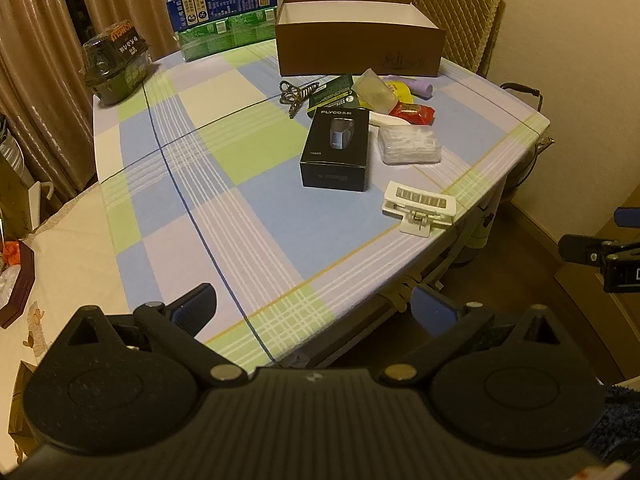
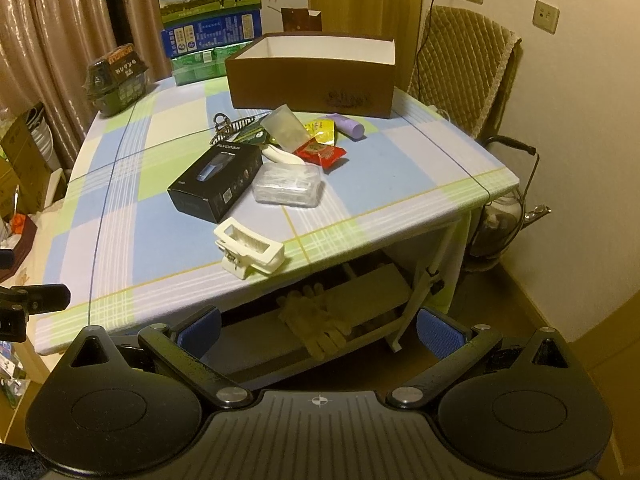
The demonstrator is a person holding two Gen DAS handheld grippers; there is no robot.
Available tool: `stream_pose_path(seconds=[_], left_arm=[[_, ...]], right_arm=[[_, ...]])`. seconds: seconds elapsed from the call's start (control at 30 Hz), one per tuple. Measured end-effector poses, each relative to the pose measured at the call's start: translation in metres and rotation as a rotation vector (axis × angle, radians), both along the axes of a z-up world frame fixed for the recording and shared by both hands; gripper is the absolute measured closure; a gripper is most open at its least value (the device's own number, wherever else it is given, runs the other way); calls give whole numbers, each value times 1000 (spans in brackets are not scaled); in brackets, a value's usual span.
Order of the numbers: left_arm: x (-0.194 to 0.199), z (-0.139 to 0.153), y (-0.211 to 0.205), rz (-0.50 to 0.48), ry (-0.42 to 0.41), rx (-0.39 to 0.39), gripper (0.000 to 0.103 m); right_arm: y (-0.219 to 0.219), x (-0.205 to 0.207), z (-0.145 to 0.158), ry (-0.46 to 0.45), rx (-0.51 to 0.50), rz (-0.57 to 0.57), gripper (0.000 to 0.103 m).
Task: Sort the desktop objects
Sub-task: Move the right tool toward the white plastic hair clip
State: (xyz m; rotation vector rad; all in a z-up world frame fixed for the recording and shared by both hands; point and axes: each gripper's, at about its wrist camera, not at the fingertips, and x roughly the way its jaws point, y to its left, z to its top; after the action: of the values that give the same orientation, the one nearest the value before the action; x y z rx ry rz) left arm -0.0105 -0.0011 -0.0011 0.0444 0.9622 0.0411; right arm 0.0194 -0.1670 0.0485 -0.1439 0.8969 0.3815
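Over the checked tablecloth (image 1: 240, 208) both grippers hover wide open and empty, right gripper (image 2: 318, 330) nearest the white clip (image 2: 249, 253) at the near edge, best straddled squarely before boxing in the brown box (image 2: 312, 76)

This is a room in a home, most likely a dining corner. The worktop (image 2: 120, 208) is a folding table under a checked cloth in blue, green and lilac, with a padded quilted chair (image 2: 460, 76) pushed to its far right corner. Long brown curtains (image 2: 52, 32) hang behind its left edge, milk cartons (image 2: 208, 12) are stacked at its far edge, and wall sockets (image 2: 546, 16) sit on the cream wall.
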Motion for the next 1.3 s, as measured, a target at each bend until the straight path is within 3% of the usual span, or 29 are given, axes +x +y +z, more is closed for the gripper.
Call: stream_pose_path(seconds=[0.8, 1.3], left_arm=[[12, -9, 4, 14, 17, -6, 1], [33, -17, 6, 3, 31, -24, 1]], right_arm=[[8, 10, -4, 6, 8, 36, 2], [16, 30, -8, 18, 77, 107, 2]])
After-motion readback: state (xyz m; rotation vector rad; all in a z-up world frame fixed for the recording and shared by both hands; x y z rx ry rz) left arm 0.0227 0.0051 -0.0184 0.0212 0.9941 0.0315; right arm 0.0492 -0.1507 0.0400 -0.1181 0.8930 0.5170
